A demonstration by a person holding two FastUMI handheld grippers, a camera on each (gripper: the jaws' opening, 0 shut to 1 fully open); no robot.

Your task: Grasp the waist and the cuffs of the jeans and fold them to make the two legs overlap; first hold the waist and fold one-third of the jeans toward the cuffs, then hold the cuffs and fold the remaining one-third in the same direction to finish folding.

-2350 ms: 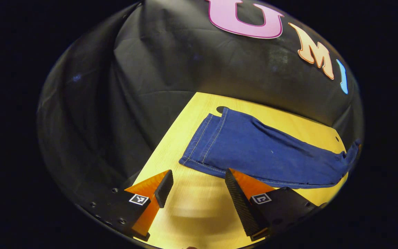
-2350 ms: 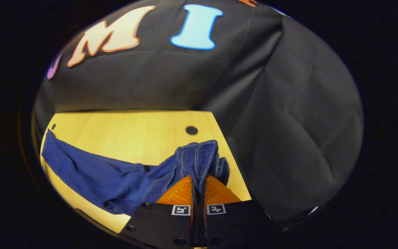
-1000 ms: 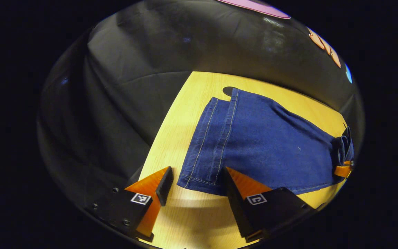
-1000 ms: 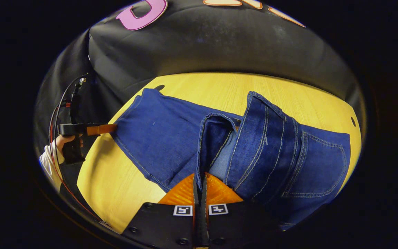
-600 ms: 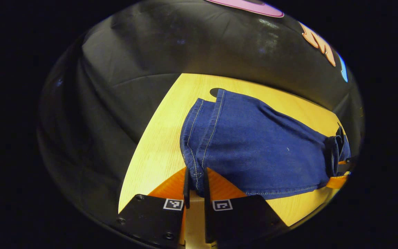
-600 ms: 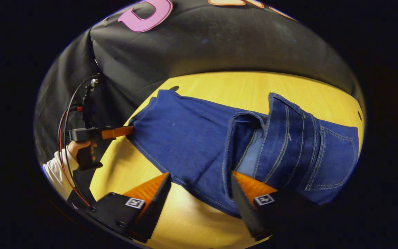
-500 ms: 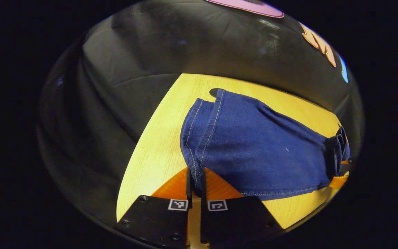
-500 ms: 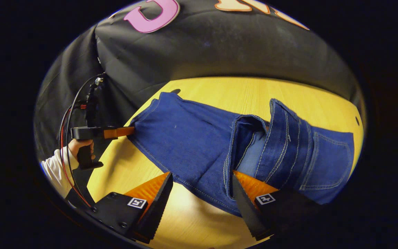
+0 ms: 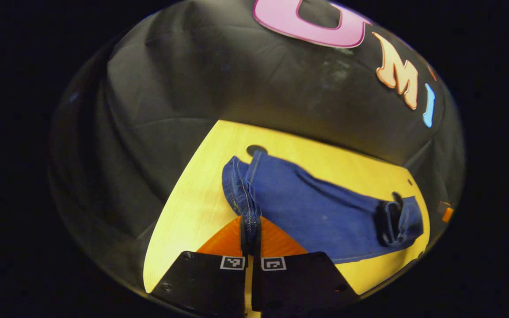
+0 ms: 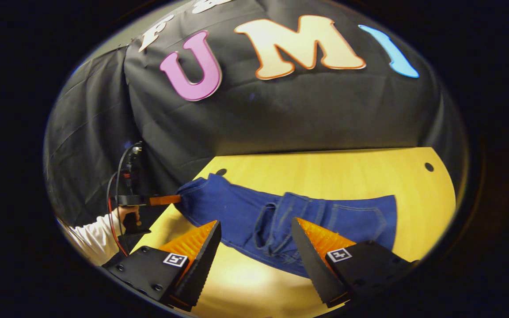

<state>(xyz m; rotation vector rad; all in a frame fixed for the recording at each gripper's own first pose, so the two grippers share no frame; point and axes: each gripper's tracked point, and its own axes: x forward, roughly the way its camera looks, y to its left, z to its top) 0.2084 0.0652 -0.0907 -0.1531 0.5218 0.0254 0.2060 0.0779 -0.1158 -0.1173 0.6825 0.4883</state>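
Jeans (image 10: pixel 254 212) of dark blue denim with pale contrast stitching lie across the smooth, yellow wood-grain counter (image 10: pixel 325 172), stretched from about 9 o'clock to 3 o'clock in the right gripper view. We see the waist end folded back over the legs, a bunched, rumpled ridge of belt loops and seams near the middle, with a flat stitched pocket panel toward 3 o'clock. In the left gripper view the jeans (image 9: pixel 307 207) run from the centre toward 3 o'clock, ending in that thick rolled fold.

Our left hand-held gripper (image 9: pixel 250 234) is closed on the cuffs (image 9: pixel 241 194), both ribbed, wedge-shaped fingers pinching the doubled hem, which stands up in a narrow pleat between them. In the right gripper view we see the same left hand-held gripper (image 10: pixel 166 200) at 9 o'clock, held by a hand (image 10: pixel 128 216) in a white sleeve (image 10: pixel 93 238), with red and black cables looping above it.

Our right hand-held gripper (image 10: pixel 256 247) is spread wide and holds nothing; its serrated triangular fingers frame the folded waist from above. Round holes pierce the counter near its far corners.
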